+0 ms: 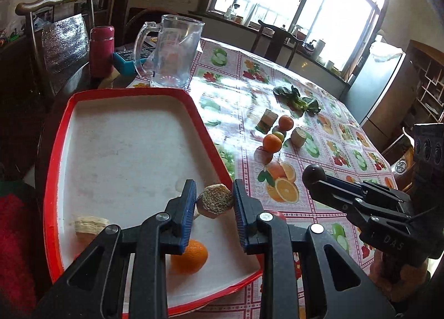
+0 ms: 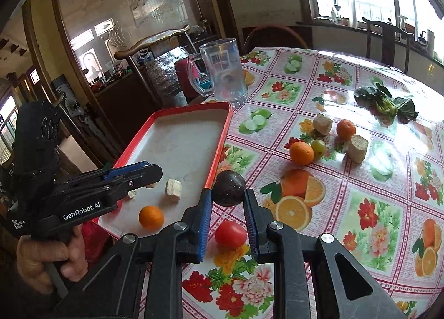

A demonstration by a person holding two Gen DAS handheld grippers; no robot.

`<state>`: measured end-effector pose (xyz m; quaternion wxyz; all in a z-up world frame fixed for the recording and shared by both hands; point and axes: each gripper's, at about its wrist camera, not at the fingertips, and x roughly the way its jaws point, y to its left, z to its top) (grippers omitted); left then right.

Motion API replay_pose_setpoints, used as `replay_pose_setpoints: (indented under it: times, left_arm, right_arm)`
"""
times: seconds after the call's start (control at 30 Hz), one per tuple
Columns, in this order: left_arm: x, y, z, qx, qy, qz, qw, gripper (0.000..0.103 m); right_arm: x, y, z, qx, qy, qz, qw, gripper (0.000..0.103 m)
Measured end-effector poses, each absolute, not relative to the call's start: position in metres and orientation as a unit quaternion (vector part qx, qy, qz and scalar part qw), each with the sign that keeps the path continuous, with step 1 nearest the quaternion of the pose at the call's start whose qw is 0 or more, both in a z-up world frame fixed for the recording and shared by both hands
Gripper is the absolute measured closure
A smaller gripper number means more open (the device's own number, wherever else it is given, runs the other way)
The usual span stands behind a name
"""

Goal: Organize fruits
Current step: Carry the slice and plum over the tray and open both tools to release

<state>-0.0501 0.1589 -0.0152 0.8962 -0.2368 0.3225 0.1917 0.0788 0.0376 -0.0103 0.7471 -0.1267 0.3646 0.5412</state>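
White "GenRobot.AI" lettering marks the left tool point(image 2: 149, 173), clenched on a brown chunk point(image 1: 215, 201); the right tool point(image 2: 228, 194) grips a dark fruit point(image 2: 229, 188).

red fruit point(image 1: 278, 215): mostly hidden behind left tool | windowsill items point(image 1: 313, 47): too small to tell

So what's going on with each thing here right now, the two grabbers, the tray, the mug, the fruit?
left gripper: shut on a brown chunk, over the tray.
right gripper: shut on a dark round fruit.
red tray: holds an orange and pale chunks.
glass mug: upright, empty.
tomato: loose on the tablecloth.
leafy greens: lying flat.
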Motion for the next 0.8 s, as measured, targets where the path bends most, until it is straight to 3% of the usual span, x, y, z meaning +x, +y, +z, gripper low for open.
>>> replay_pose_setpoints:
  times: [0.8]
  left_arm:
    - [-0.089, 0.223, -0.03, -0.264, 0.318, 0.252, 0.875, 0.079]
  right_arm:
    - [0.053, 0.125, -0.036, -0.165, 0.385, 0.572, 0.705, 0.08]
